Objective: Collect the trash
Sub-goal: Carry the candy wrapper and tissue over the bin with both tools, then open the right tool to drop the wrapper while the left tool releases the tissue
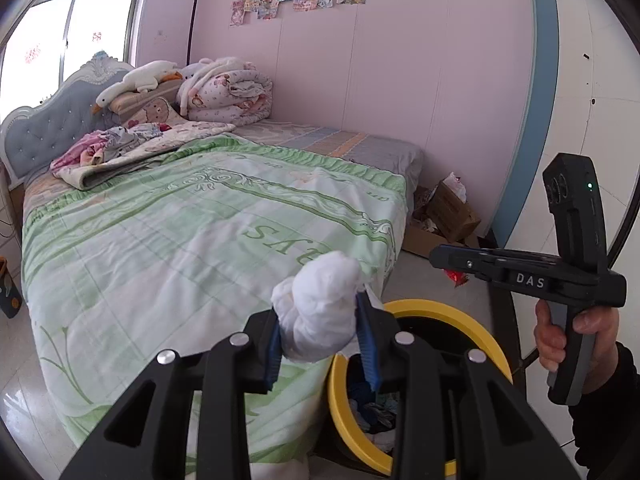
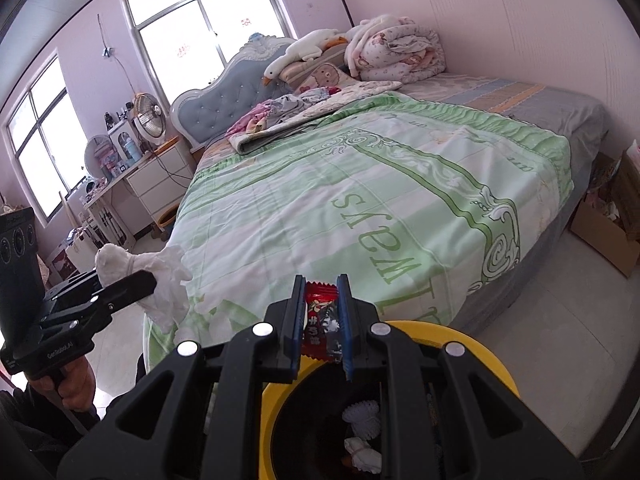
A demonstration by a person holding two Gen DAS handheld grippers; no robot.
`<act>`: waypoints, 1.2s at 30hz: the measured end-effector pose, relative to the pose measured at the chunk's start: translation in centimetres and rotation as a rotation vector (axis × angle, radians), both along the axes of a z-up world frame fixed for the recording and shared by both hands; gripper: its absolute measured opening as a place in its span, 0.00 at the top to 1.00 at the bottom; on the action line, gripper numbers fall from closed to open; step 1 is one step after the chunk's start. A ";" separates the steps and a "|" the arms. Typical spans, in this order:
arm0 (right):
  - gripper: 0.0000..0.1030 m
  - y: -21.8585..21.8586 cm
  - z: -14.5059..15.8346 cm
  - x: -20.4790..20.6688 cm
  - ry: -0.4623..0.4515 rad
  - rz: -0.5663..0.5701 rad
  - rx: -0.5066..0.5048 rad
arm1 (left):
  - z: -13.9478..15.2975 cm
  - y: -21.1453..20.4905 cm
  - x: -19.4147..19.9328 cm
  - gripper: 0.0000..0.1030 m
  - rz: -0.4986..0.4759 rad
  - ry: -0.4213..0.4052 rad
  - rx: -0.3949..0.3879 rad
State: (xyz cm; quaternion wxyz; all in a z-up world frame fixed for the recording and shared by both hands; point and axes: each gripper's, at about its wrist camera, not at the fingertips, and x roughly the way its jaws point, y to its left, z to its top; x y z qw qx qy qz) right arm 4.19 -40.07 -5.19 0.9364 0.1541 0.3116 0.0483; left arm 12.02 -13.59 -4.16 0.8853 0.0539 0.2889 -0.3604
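Beside a green-quilted bed (image 2: pixel 360 200), left gripper (image 1: pixel 324 336) fingers grip crumpled tissue (image 1: pixel 320 308); right gripper (image 2: pixel 322 320) fingers clamp an upright red wrapper (image 2: pixel 320 320) above a yellow-rimmed bin (image 2: pixel 460 336).

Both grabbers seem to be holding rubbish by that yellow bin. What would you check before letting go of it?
1. Left gripper clamped on the crumpled white tissue wad: ok.
2. Right gripper clamped on the red printed snack wrapper: ok.
3. Wrapper directly over the round yellow-rimmed bin: cannot tell, it sits at the rim.
4. Tissue over the bin's opening: not ok, it looks beside the rim, over the bed edge.
5. Bin has room: ok, only scraps at the bottom.
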 end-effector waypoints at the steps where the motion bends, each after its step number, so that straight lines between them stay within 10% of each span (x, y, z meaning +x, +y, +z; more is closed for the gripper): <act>1: 0.86 -0.3 -0.2 0.0 0.007 -0.012 0.000 | -0.4 -0.5 0.1 0.71 -0.009 0.012 -0.001; 17: 0.85 -4.3 -4.9 -1.4 0.108 -0.099 0.103 | -8.8 -7.2 -1.1 0.70 -0.162 0.215 0.110; 36: 0.67 -5.9 -5.1 -2.3 0.102 -0.192 0.129 | -8.1 -6.0 -2.0 0.47 -0.185 0.220 0.064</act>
